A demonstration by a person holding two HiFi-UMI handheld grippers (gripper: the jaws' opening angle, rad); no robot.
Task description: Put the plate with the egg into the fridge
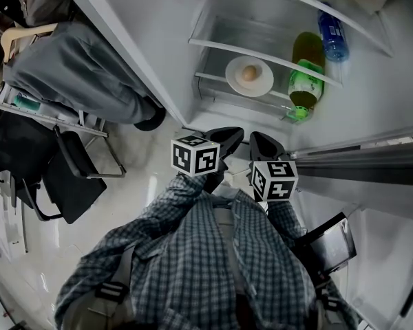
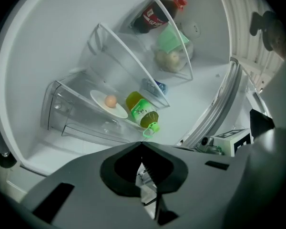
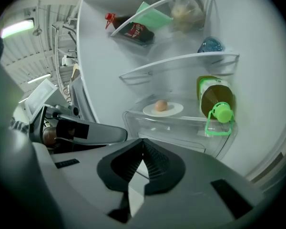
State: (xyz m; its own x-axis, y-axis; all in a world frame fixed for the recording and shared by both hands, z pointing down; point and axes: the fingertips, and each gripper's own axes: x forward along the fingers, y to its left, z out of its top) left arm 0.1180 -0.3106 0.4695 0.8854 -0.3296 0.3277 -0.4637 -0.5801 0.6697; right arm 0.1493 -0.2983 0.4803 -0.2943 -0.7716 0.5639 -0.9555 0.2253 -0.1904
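Observation:
The white plate (image 1: pixel 250 76) with a brown egg (image 1: pixel 248 73) on it rests on a clear lower shelf (image 1: pixel 261 52) inside the open fridge. It shows in the left gripper view as plate (image 2: pixel 108 104) and egg (image 2: pixel 111 100), and in the right gripper view as plate (image 3: pixel 163 109) and egg (image 3: pixel 160 105). Both grippers hang close to my body, outside the fridge and well short of the plate. My left gripper (image 1: pixel 226 139) (image 2: pixel 141 144) is shut with nothing in it. My right gripper (image 1: pixel 265 145) (image 3: pixel 142 141) is shut and empty too.
A green-capped bottle (image 1: pixel 305 81) lies just right of the plate, with a blue-capped bottle (image 1: pixel 332 36) on the shelf above. A dark sauce bottle (image 3: pixel 131 30) lies higher up. The fridge door (image 1: pixel 358 160) stands open at the right. A seated person (image 1: pixel 76 67) and a black chair (image 1: pixel 69 170) are at the left.

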